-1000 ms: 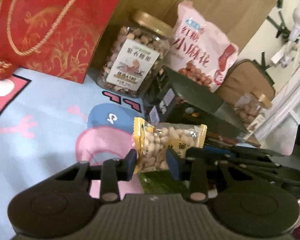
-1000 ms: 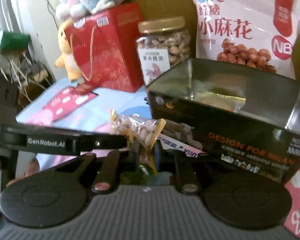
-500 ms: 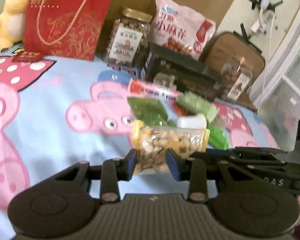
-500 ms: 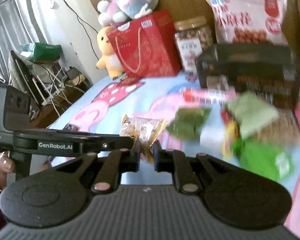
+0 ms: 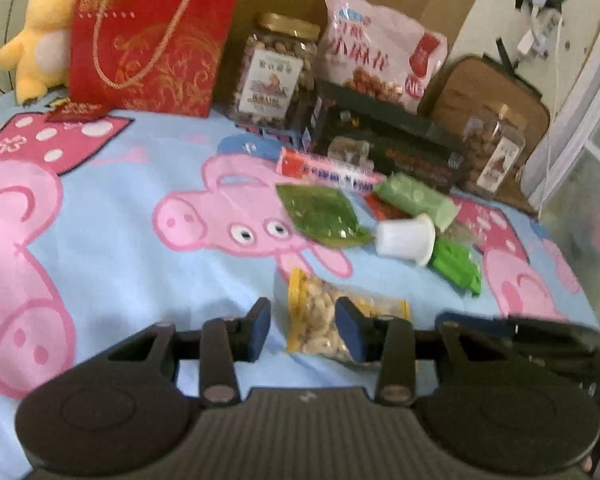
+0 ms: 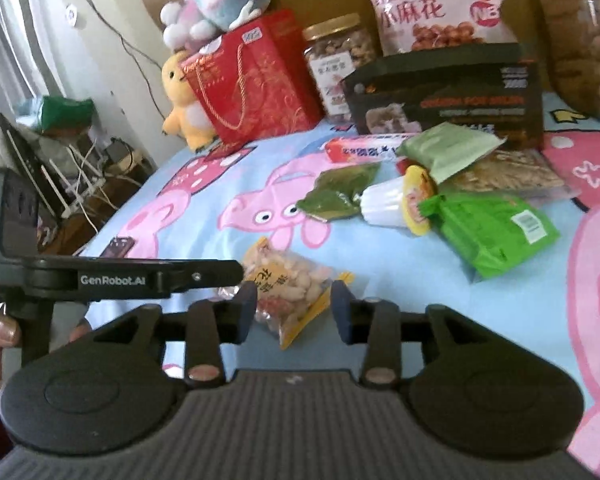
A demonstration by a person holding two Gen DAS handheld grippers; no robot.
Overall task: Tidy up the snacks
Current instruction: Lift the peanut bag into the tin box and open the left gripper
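A clear peanut packet (image 5: 320, 322) with yellow ends lies on the blue cartoon bedsheet (image 5: 140, 248), between my two grippers. My left gripper (image 5: 302, 330) is open, its jaws apart around the packet's left part. My right gripper (image 6: 294, 312) is open too, with the same packet (image 6: 290, 286) lying between its jaws. The left gripper's body shows at the left of the right wrist view (image 6: 112, 278). A black open box (image 5: 384, 136) stands at the back.
Loose snacks lie mid-sheet: dark green pouch (image 5: 324, 216), white cup (image 5: 406, 236), bright green pack (image 6: 496, 232), pale green pack (image 6: 448, 148), red-white stick pack (image 5: 328, 168). Behind stand a red gift bag (image 5: 148, 36), nut jars (image 5: 276, 72), pink bag (image 5: 380, 56), yellow plush (image 5: 40, 32).
Both grippers pulled back from the black box toward the near sheet, lowered the peanut packet onto it and opened; the packet now lies released.
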